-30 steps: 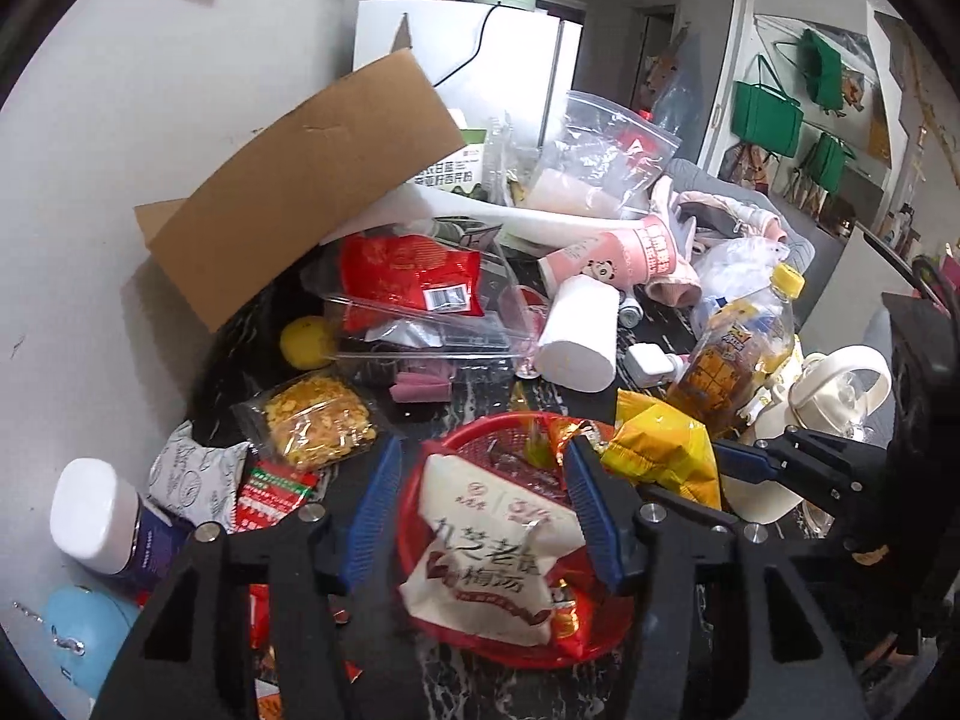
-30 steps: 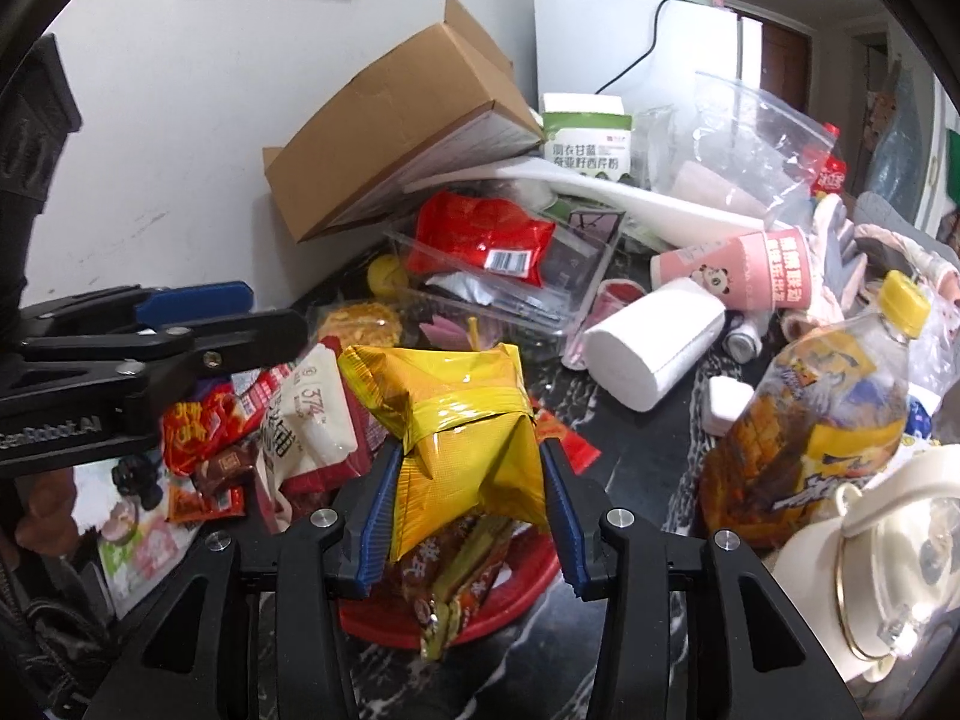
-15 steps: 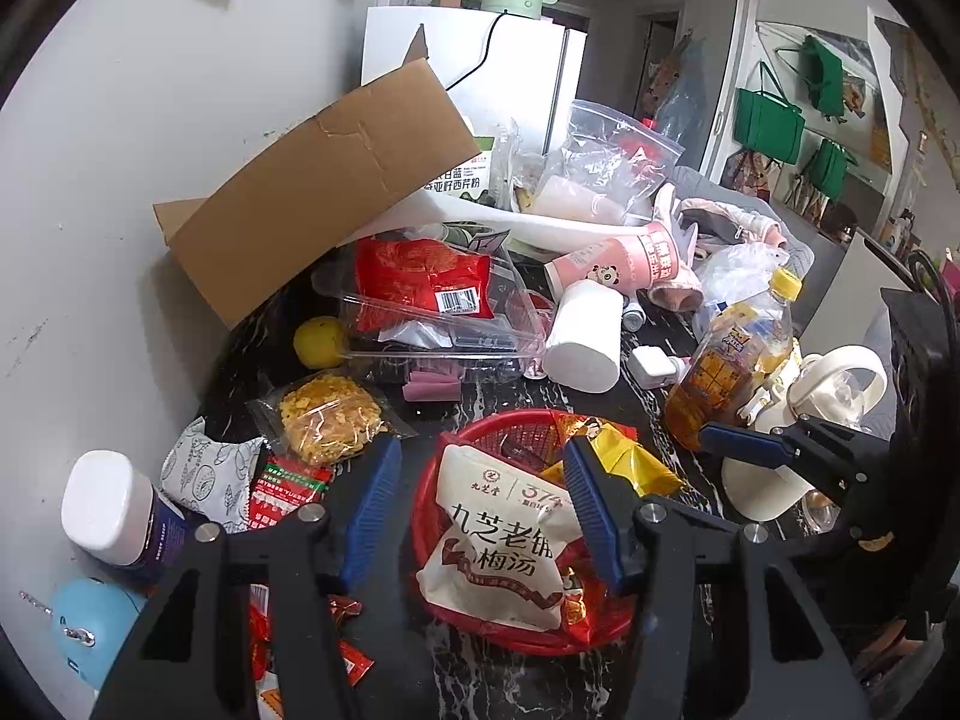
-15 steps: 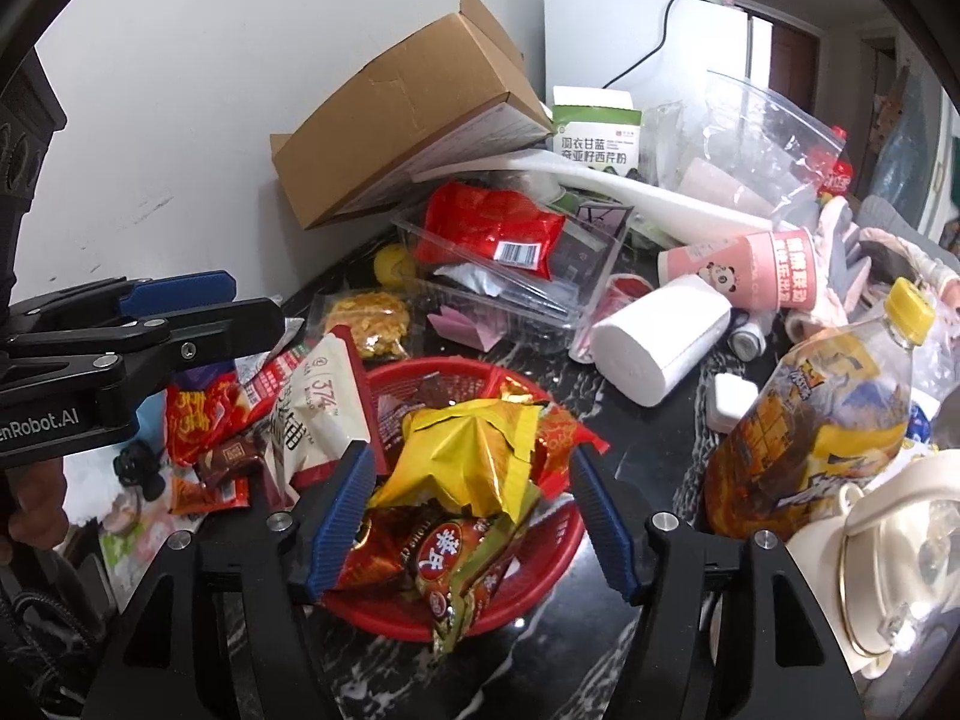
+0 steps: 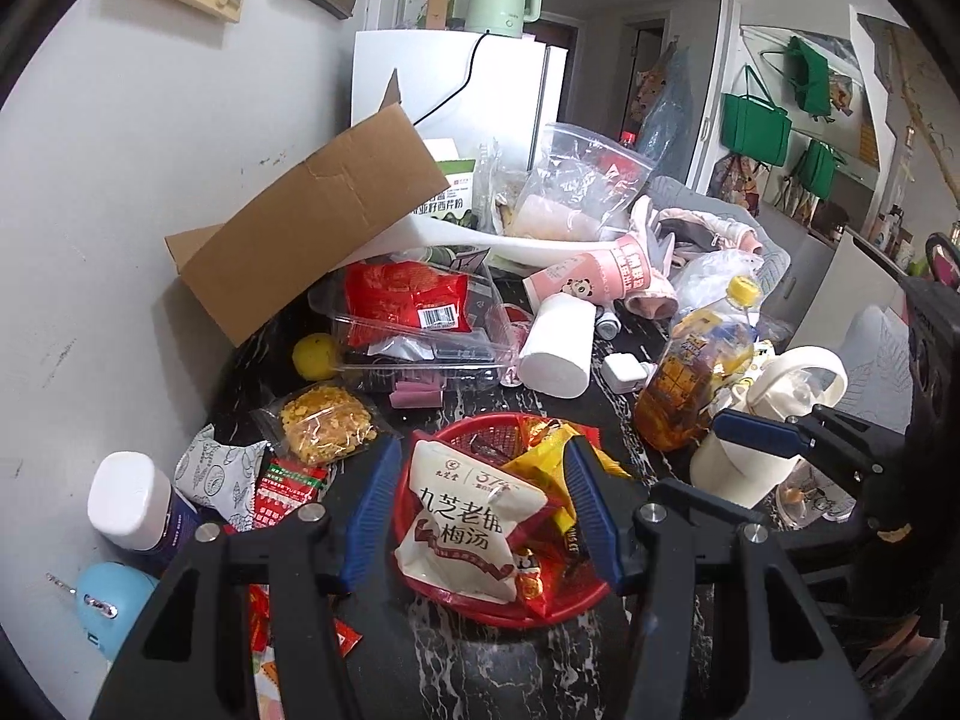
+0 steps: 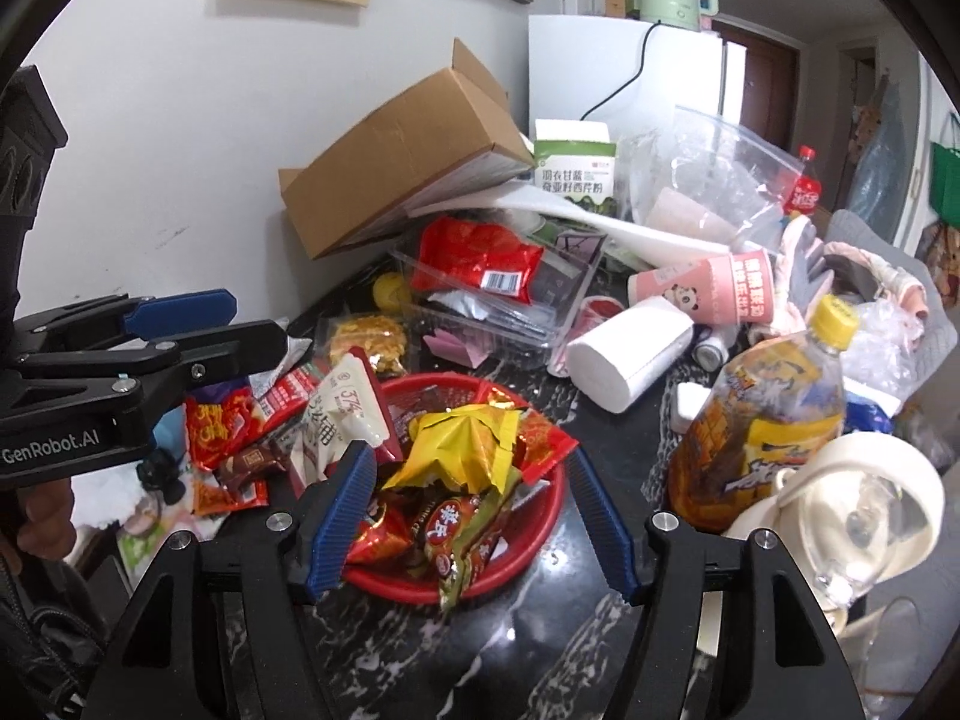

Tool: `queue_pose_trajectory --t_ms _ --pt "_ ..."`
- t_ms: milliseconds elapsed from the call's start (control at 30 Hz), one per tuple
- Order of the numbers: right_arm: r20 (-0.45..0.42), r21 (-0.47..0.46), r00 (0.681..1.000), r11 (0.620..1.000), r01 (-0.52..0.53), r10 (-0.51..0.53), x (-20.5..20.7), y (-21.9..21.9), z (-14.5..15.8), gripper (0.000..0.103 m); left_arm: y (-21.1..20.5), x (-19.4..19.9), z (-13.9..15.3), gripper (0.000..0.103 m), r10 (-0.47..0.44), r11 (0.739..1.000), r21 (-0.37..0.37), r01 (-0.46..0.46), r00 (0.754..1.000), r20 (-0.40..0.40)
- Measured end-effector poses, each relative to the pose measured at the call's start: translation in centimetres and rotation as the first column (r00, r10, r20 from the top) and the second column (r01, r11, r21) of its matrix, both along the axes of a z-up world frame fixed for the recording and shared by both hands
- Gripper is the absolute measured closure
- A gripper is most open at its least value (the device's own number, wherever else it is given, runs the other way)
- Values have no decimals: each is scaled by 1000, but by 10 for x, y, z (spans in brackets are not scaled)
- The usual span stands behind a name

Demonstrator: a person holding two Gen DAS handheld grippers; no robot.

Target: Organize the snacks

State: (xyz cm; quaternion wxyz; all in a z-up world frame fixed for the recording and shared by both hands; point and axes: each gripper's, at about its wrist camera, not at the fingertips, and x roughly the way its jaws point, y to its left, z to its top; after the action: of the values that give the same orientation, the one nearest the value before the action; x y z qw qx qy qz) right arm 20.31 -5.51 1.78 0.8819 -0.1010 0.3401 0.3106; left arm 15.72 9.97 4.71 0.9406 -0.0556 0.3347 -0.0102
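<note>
A red basket (image 6: 555,501) (image 5: 510,612) on the dark marble table holds a white pouch (image 5: 462,534) (image 6: 345,414), a crumpled yellow packet (image 6: 462,450) (image 5: 540,468) and several small wrapped snacks. My right gripper (image 6: 474,516) hangs open above the basket's near side, and the yellow packet lies loose in the basket beyond its fingers. My left gripper (image 5: 480,510) is also open over the basket, the white pouch showing between its fingers but resting in the basket. Each gripper's blue finger shows at the edge of the other's view.
Loose snacks lie left of the basket: a clear bag of yellow bits (image 5: 327,426), a red sachet (image 5: 288,483), red packets (image 6: 222,426). A tea bottle (image 6: 762,420), white kettle (image 6: 858,516), paper roll (image 6: 630,360), clear box (image 6: 498,300) and cardboard box (image 6: 402,150) crowd the table.
The right gripper's jaws opened and let go of the yellow packet, which now lies in the basket. Both grippers drew back and up from the basket.
</note>
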Motion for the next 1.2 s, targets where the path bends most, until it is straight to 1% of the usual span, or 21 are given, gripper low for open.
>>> queue_pose_trajectory --t_ms 333,533,600,700,800,900,967,1000,1067,1200 --pt "79 30 996 999 40 -42 -44 -24 42 36 -20 -40 32 48 -23 999 34 21 998 60" --pt "114 50 992 997 56 -61 -73 -38 60 36 -33 -68 44 48 -42 998 53 37 995 92" --pt "129 54 989 997 61 -67 -84 -42 64 34 -37 -78 47 48 -44 997 62 38 994 98" --pt "146 57 986 996 70 -78 -99 -47 68 33 -41 -88 47 48 -42 997 68 36 994 99" --pt "146 63 985 994 87 -95 -112 -52 69 29 -43 -101 46 48 -42 998 60 36 994 99" --pt "146 64 983 992 108 -116 -124 -57 69 28 -45 -113 45 48 -45 998 56 40 994 100" --pt "153 64 980 991 118 -126 -131 -60 68 25 -46 -120 44 47 -42 997 63 36 994 103" --pt "157 67 979 990 123 -132 -135 -62 68 23 -47 -122 43 40 -45 997 66 38 994 102" --pt "157 76 977 988 131 -142 -142 -66 67 22 -48 -129 40 33 -46 998 58 41 994 100" --pt "139 73 978 986 148 -157 -151 -69 60 21 -50 -140 31 33 -38 998 55 33 996 86"
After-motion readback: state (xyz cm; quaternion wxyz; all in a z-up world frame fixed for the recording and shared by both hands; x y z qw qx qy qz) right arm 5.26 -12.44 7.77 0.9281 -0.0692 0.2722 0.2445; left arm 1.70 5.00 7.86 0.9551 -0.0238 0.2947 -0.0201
